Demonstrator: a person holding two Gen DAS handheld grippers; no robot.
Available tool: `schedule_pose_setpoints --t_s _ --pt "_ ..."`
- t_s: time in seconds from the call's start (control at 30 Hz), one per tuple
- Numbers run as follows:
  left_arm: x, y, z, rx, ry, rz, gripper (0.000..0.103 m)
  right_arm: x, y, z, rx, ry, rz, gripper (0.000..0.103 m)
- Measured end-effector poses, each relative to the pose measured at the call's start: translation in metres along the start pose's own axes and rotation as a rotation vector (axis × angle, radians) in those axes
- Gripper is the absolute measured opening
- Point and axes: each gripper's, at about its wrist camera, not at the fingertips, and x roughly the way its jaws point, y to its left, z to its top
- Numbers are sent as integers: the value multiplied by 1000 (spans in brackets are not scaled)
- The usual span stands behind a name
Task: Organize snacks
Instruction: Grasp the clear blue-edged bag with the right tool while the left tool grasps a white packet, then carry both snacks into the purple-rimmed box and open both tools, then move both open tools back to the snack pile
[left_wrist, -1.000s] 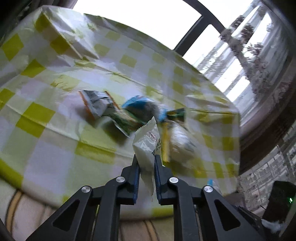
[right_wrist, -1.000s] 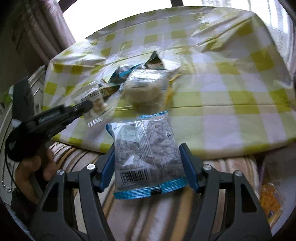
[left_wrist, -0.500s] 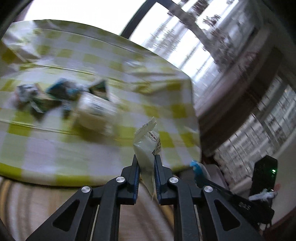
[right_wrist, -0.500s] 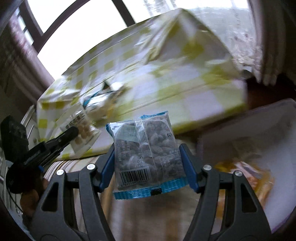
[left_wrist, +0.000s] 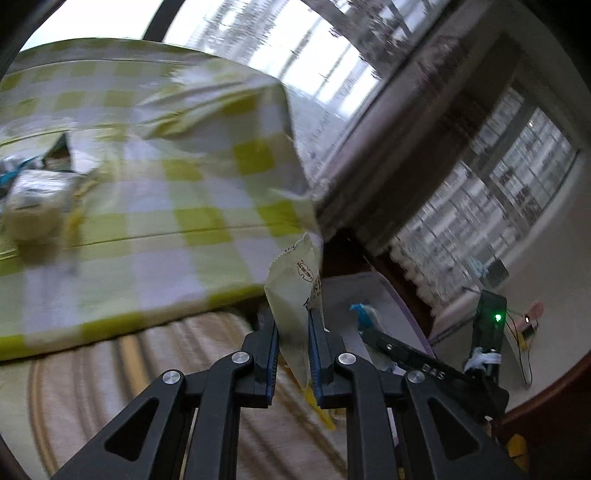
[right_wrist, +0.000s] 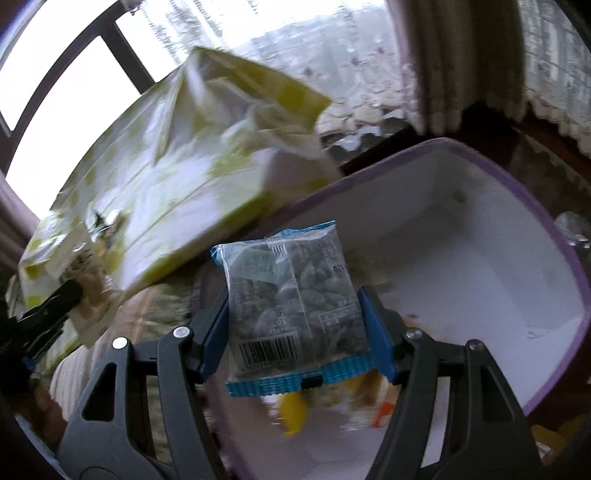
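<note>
My left gripper (left_wrist: 293, 325) is shut on a white snack packet (left_wrist: 295, 291), held upright in the air beside the table's corner. My right gripper (right_wrist: 295, 317) is shut on a clear blue-edged nut packet (right_wrist: 295, 306), held over a white bin with a purple rim (right_wrist: 517, 177). Yellow and orange snack packets (right_wrist: 295, 410) lie blurred in the bin under the nut packet. The bin (left_wrist: 373, 288) shows just beyond the left gripper. More snack packets (left_wrist: 33, 192) lie on the table at the far left. The left gripper with its packet (right_wrist: 85, 295) shows at the right wrist view's left edge.
The table wears a yellow-and-white checked cloth (left_wrist: 177, 177). A striped rug (left_wrist: 110, 369) covers the floor below it. Curtains and windows (left_wrist: 498, 166) stand behind the bin. The right gripper's body (left_wrist: 487, 332) with a green light is to the right of the left gripper.
Both grippers have swung right, away from the table toward the bin. The nut packet now hangs over the bin's inside. Both keep their packets.
</note>
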Motion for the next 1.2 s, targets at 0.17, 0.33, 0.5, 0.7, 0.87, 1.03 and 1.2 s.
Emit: schedule_pose_setpoints --t_s 0.17,0.33,0.5,0.7,0.87,1.03,1.2 --pt "17 -20 -2 46 58 -37 19 -4 -13 4 20 -24 -32 70" --pt "17 -20 -5 40 62 -18 49 -4 -11 9 20 -32 -43 76" --pt "14 -9 -3 1 47 -17 49 -2 -9 5 14 -15 -35 76" --pt "3 0 -1 -12 10 11 49 -1 5 4 -13 1 -23 76" --pt "-23 26 0 -46 -44 89 49 -2 31 3 -46 17 0 77" --pt "-68 69 -7 -129 -95 208 49 -9 72 -2 -100 32 57 81" --pt "-126 108 -23 -213 -166 336 49 -20 116 -14 -168 41 115 82"
